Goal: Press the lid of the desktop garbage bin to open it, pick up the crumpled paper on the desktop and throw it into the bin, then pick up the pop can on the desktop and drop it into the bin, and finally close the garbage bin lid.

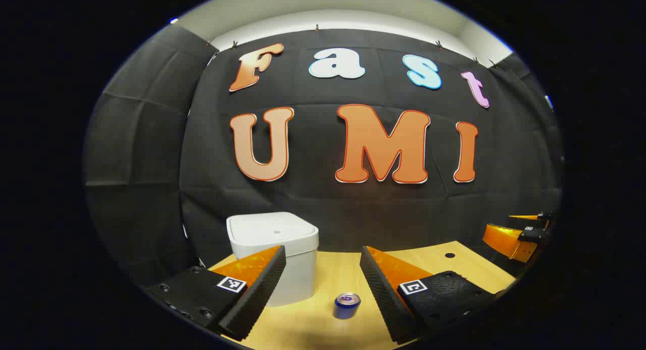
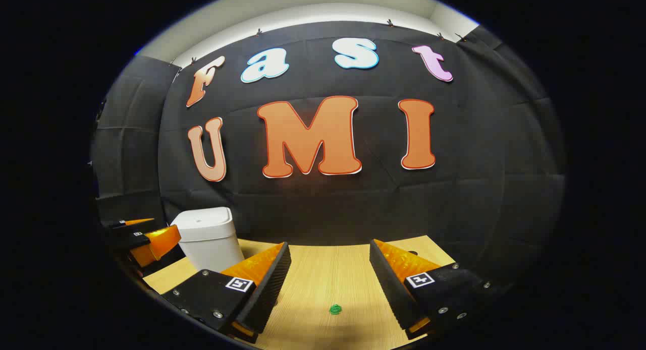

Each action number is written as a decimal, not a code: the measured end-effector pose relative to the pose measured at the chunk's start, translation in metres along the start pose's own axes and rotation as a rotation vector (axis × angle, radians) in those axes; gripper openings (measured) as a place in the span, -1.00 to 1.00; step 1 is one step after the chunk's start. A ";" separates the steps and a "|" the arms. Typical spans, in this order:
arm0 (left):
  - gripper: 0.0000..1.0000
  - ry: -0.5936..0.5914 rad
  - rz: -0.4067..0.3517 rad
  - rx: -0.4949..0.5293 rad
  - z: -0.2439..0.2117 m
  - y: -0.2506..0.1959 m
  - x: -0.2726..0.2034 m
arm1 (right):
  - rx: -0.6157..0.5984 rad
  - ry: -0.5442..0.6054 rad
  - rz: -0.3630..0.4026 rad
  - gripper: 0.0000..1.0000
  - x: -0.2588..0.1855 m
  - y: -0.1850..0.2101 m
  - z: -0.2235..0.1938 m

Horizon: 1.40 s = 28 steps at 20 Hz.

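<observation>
Bin (image 1: 275,254): white, lid down, tabletop (image 1: 323,274) back-left. Pop can (image 1: 346,305): upright, near left tool (image 1: 323,284). Green paper wad (image 2: 335,308): before right tool (image 2: 328,284). Both tools agape, empty. Step: opening, prob. not begun; next, press lid.

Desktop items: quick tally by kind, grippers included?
Garbage bin, white, lid shut: 1
Pop can, upright, blue: 1
Crumpled paper, small green ball: 1
Grippers, both open: 2, left gripper, right gripper
Total: 5
</observation>
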<state>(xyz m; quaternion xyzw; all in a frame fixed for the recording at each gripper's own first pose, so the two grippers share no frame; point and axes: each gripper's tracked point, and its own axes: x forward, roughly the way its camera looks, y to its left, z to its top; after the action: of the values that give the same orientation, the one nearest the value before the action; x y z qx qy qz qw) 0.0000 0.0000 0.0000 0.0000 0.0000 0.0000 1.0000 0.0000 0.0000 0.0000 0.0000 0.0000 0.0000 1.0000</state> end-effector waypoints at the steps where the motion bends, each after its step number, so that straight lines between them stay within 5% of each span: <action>1: 0.87 -0.004 -0.014 0.003 0.001 -0.002 0.002 | -0.002 -0.005 -0.016 0.88 -0.001 0.000 0.002; 8: 0.88 0.035 -0.108 -0.008 -0.014 -0.006 0.012 | -0.003 -0.005 -0.064 0.88 -0.003 0.009 0.001; 28: 0.87 0.006 -0.064 -0.023 -0.003 0.015 0.025 | -0.001 -0.003 -0.030 0.88 0.011 0.023 0.004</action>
<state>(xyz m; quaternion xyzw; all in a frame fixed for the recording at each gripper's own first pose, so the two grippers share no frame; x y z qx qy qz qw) 0.0254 0.0145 -0.0030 -0.0115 0.0031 -0.0321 0.9994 0.0111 0.0228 0.0044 -0.0005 -0.0013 -0.0152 0.9999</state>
